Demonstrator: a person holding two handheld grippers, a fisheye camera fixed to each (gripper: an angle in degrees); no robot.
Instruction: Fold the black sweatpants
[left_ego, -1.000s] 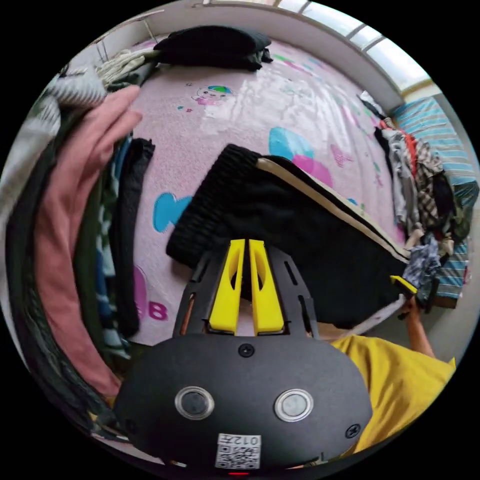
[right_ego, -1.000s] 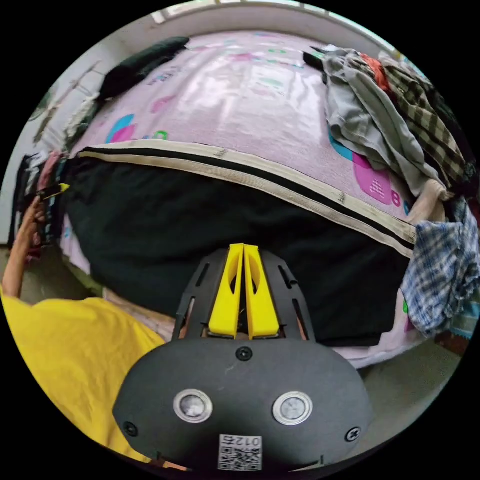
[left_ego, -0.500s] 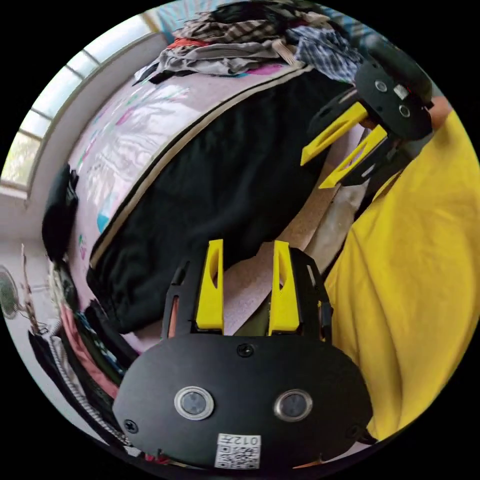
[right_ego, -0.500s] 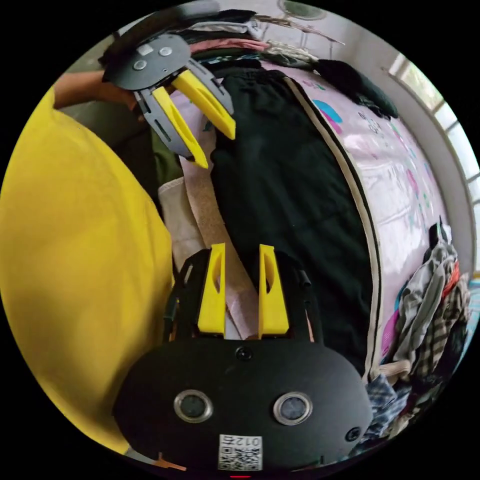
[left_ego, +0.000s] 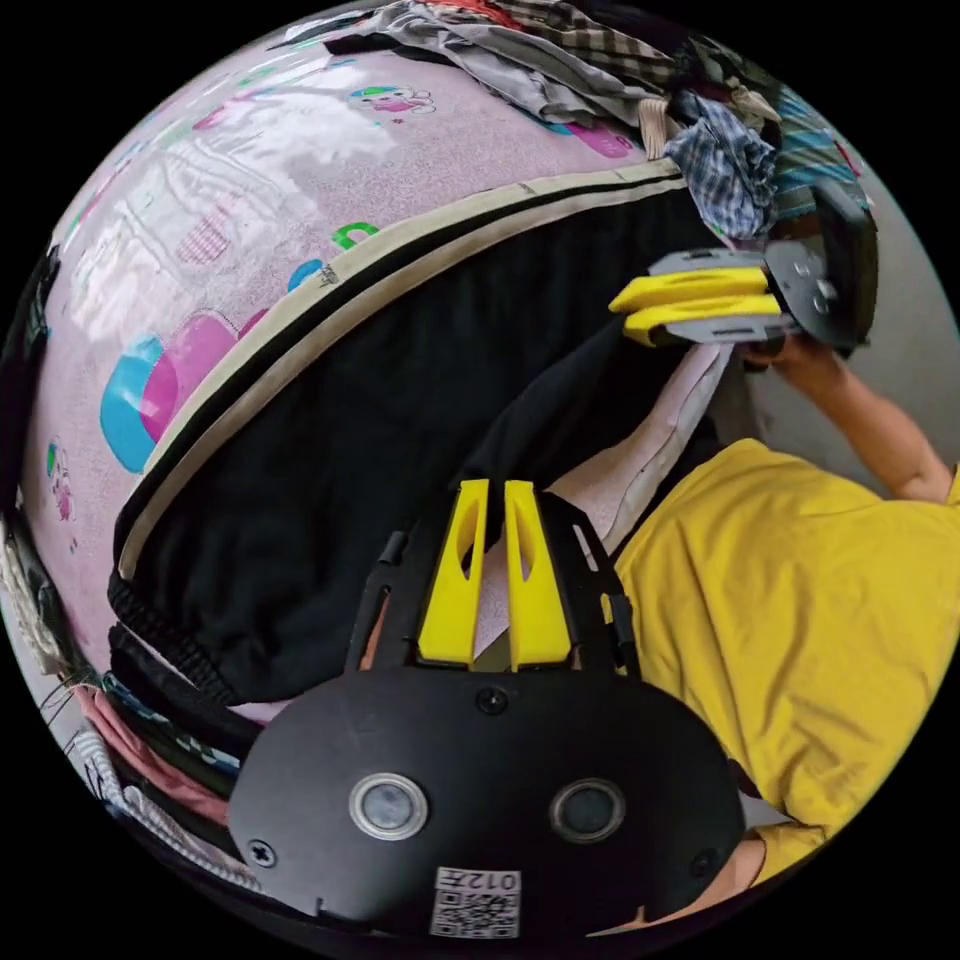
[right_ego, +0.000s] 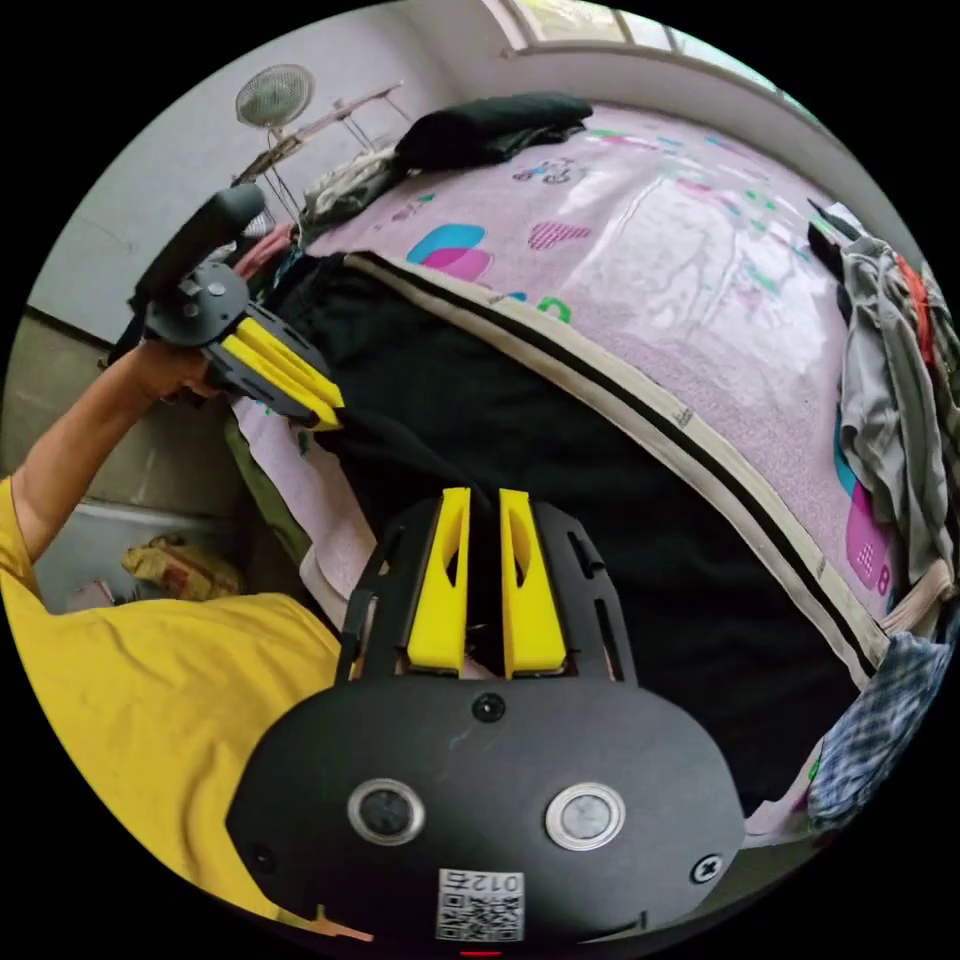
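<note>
Sweatpants (left_ego: 330, 440), black with a cream side stripe (left_ego: 330, 290), lay lengthwise along the near edge of the pink printed bed cover (left_ego: 250, 180). Left gripper (left_ego: 490, 495) had its yellow jaws nearly together, pinching a raised fold of the sweatpants' near edge. Right gripper (right_ego: 484, 505) likewise had its jaws closed down on black fabric at that same edge. Beyond the sweatpants' hem end sat a heap of mixed clothes (right_ego: 900, 330); a person's yellow shirt (left_ego: 800, 600) showed on the near side.
</note>
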